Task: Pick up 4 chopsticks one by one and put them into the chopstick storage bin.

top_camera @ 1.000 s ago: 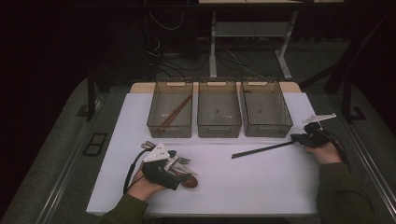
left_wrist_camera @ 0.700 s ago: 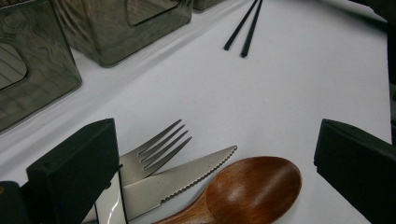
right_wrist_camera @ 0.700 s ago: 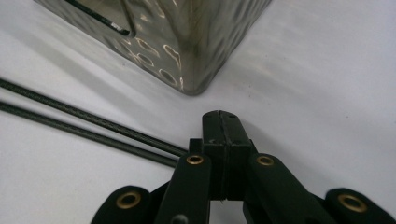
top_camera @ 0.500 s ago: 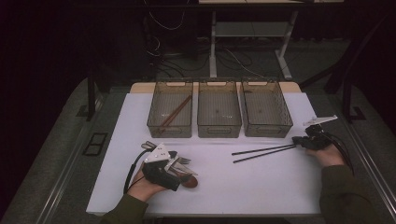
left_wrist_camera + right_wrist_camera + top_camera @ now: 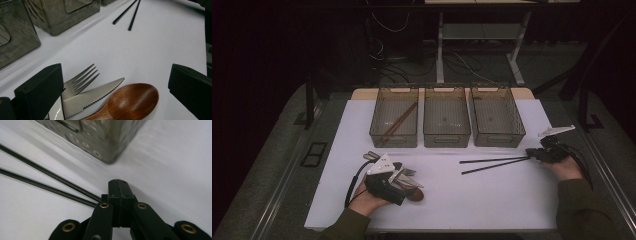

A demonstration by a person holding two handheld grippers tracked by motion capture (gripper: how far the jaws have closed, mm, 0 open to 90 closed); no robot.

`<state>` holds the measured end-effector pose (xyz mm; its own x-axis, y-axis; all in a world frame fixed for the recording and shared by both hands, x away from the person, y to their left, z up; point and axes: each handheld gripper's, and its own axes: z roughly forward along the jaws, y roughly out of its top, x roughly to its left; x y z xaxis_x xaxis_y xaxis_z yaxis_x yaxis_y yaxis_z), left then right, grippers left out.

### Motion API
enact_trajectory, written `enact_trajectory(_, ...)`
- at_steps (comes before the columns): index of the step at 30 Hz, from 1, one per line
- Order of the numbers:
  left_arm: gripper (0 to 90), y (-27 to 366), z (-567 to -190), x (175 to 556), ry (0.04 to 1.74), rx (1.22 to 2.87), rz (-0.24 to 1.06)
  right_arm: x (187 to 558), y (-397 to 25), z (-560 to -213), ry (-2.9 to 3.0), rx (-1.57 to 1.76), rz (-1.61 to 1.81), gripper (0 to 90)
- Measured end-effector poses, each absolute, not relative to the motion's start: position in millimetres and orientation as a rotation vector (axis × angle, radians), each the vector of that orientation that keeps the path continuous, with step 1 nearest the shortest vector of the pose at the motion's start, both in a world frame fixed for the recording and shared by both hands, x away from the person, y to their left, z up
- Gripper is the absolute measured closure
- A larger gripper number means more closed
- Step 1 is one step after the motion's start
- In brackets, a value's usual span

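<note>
Barely begun: only brown chopsticks [image 5: 398, 121] binned. Right gripper [image 5: 532, 153] pinched shut beside black chopsticks [image 5: 494, 164]; left gripper [image 5: 112, 87] gaping over fork [image 5: 81, 80], knife [image 5: 97, 93], spoon [image 5: 131, 100] on bench [image 5: 492, 200].

The left hand [image 5: 367, 197] comes in from the bottom edge on a sleeved forearm and grips the left tongs [image 5: 404, 180], which lie low over the surface near its front edge, angled forward and to the right. In the left gripper view its 2 black jaws stand wide apart. The right hand [image 5: 564, 167] reaches in along the right side, its forearm angled slightly inward, and holds the right tongs [image 5: 530, 153] pointing left. In the right gripper view [image 5: 118, 185] their 2 jaws are pressed flat together, tips low to the surface
</note>
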<state>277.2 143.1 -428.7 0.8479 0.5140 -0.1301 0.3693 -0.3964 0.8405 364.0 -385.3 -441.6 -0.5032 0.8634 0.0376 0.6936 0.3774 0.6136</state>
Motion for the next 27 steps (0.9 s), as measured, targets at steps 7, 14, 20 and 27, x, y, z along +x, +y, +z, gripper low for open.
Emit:
enact_trajectory(7,0.0,143.4,-428.3,277.0,0.647,2.028,0.185,354.1,-378.4,-425.7,2.381,1.285,0.998,71.6)
enact_trajectory(14,0.0,142.5,-428.1,276.6,0.640,2.032,0.184,348.2,-358.2,-427.0,2.559,1.089,1.105,63.0)
enact_trajectory(20,0.0,142.5,-428.1,276.7,0.637,2.036,0.184,352.4,-341.0,-437.0,2.679,0.986,1.055,65.5)
enact_trajectory(27,0.0,141.5,-428.5,276.4,0.639,2.035,0.180,357.6,-332.0,-438.0,2.699,0.910,1.040,67.5)
